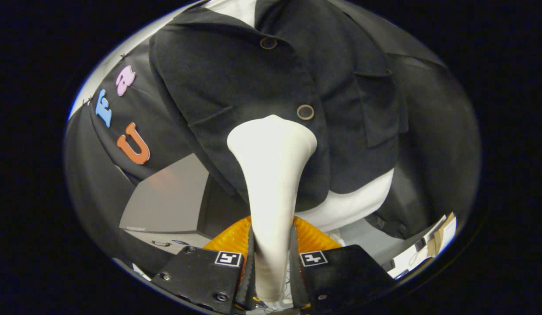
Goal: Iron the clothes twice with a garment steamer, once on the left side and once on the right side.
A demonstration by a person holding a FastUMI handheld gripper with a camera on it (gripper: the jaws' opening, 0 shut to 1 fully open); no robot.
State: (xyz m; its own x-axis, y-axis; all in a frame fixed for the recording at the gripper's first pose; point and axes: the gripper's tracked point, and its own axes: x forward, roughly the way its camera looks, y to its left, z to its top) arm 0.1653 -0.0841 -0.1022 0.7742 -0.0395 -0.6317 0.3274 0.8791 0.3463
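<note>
Both fingers of my tongs (pixel 271 262) clamp the steamer (pixel 273 175) at centre frame, its head against the jacket (pixel 236 96). I cannot judge passes completed.

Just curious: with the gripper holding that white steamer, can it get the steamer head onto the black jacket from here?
Probably yes. The gripper is shut on the steamer, whose head sits right at the jacket front, below the lower button, with nothing between.

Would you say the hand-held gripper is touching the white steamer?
Touching. In the gripper view, both fingers of the hand-held gripper press against the handle of the white steamer, which runs up between them toward the black jacket.
</note>
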